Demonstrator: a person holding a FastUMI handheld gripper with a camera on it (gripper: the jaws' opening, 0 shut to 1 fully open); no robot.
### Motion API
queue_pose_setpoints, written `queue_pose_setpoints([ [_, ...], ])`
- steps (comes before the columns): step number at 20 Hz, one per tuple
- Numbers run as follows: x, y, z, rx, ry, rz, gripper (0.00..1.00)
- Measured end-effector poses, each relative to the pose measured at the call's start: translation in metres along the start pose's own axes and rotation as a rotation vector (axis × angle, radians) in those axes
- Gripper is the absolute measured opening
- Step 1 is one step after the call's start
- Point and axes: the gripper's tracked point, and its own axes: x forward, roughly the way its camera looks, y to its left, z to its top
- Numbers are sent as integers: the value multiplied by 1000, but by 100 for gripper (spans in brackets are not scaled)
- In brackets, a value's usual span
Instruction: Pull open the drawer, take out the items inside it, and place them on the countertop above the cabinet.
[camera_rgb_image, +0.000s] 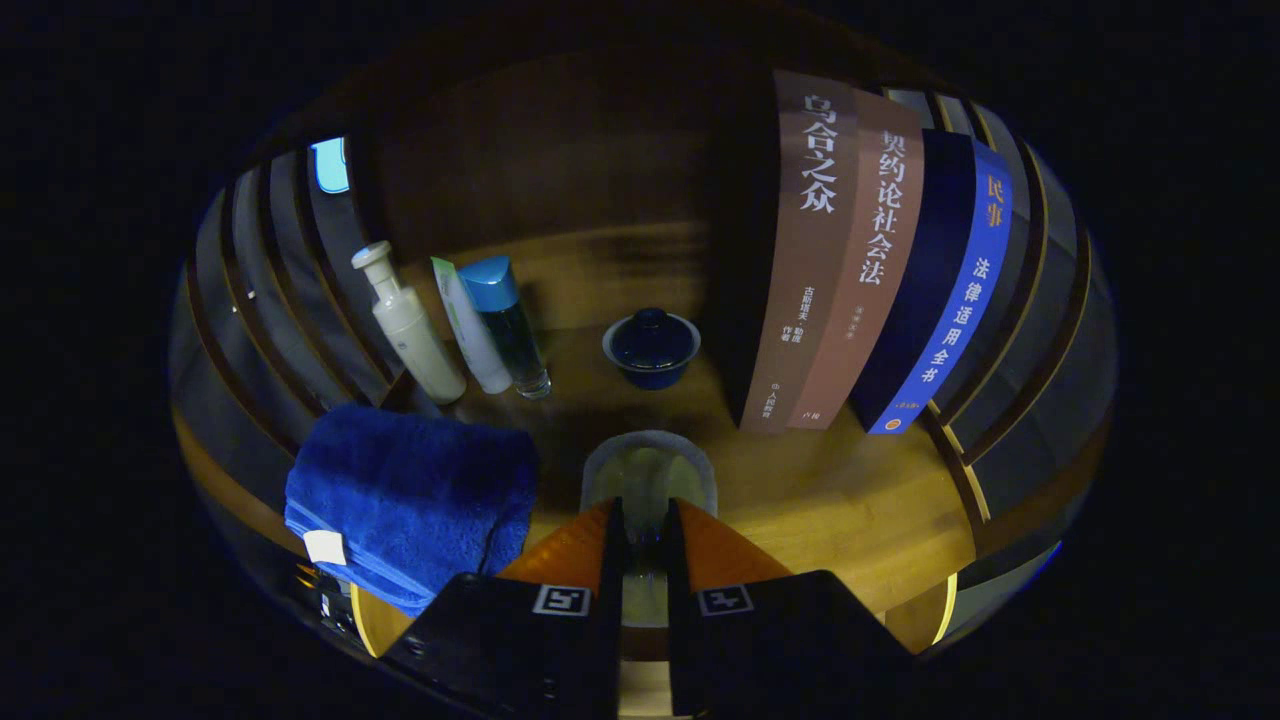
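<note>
A wooden counter (830, 500) is seen, with three books (870, 270) stood upright at its right. A folded blue towel (410, 495) is laid at the left, three bottles (455, 325) are lined up behind it, and a lidded bowl (651, 347) is set mid-counter. A pale glass cup (648, 470) is pinched by its rim in the nearly closed claw (646, 535), resting just ahead of the fingers.

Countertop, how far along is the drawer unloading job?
Done: a pale cup is already up at the wooden countertop, near the folded blue towel. In hand: the gripper appears to pinch the cup's near rim, placing it. Left: release it. Whether anything remains in the drawer cannot be told.
</note>
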Motion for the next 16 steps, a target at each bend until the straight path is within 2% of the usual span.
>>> queue_pose_setpoints([
  [3,2,1,2,25,-8,22,35],
  [6,-5,-1,4,41,-26,28,89],
  [7,-9,0,5,35,-43,28,89],
  [8,-13,-3,7,21,-64,17,96],
  [9,-21,-2,7,9,-87,12,100],
  [13,-63,2,6,19,-204,21,100],
  [16,-100,3,-15,6,-301,8,100],
])
